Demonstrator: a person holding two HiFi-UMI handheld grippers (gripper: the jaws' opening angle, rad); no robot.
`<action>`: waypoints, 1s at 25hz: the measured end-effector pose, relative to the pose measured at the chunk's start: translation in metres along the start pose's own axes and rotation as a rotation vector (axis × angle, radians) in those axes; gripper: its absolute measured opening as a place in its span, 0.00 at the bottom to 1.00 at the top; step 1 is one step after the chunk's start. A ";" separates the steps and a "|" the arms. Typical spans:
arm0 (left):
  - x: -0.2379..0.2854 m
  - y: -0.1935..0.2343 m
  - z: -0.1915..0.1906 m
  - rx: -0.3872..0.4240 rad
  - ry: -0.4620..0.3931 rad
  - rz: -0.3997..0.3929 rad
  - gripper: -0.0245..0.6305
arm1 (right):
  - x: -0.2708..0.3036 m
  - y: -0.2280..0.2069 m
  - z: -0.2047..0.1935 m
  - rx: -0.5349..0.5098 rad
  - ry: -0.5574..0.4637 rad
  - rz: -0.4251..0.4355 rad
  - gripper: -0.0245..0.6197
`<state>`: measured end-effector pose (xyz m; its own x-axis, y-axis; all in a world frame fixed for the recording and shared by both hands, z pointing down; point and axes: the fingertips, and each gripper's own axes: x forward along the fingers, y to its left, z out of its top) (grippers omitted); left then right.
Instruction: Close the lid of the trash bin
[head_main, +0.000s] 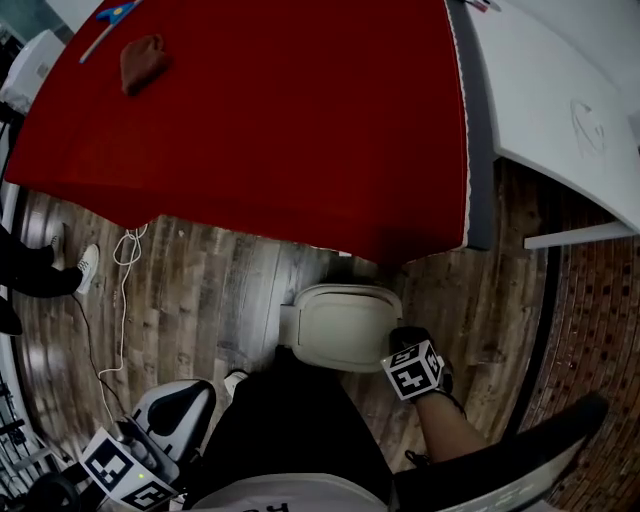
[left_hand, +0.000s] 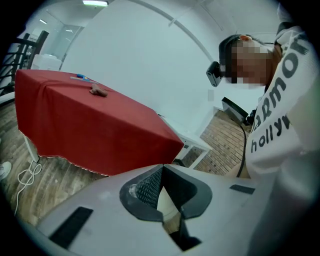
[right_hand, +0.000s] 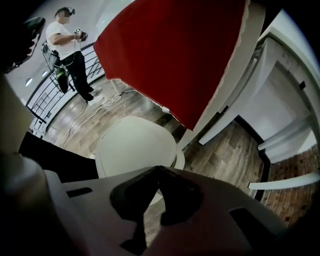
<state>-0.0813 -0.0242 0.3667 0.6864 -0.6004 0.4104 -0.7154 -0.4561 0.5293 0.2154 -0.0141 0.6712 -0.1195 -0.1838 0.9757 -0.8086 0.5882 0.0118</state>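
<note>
Hovering by the trash bin (head_main: 345, 325) lid (right_hand: 132, 147), right gripper (right_hand: 159, 170) has jaws closed, seemingly for pushing; left gripper (left_hand: 161, 170), closed empty, idles clear.

We see soft, even light, a ceiling lamp (left_hand: 95, 3) glaring upper left, fisheye-bent edges, dark corners; the right gripper (right_hand: 159, 169) lies shadowed.
</note>
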 end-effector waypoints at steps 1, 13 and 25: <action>0.003 0.000 -0.003 0.003 0.014 -0.005 0.05 | 0.006 -0.002 -0.002 0.005 0.010 -0.002 0.05; 0.029 0.015 -0.035 -0.022 0.125 -0.026 0.05 | 0.068 -0.015 -0.031 0.075 0.163 -0.003 0.05; 0.030 0.019 -0.040 -0.018 0.145 -0.001 0.05 | 0.085 -0.017 -0.035 0.098 0.163 0.003 0.05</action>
<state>-0.0689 -0.0242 0.4189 0.6999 -0.4981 0.5120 -0.7130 -0.4443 0.5424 0.2394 -0.0124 0.7620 -0.0338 -0.0470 0.9983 -0.8613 0.5080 -0.0052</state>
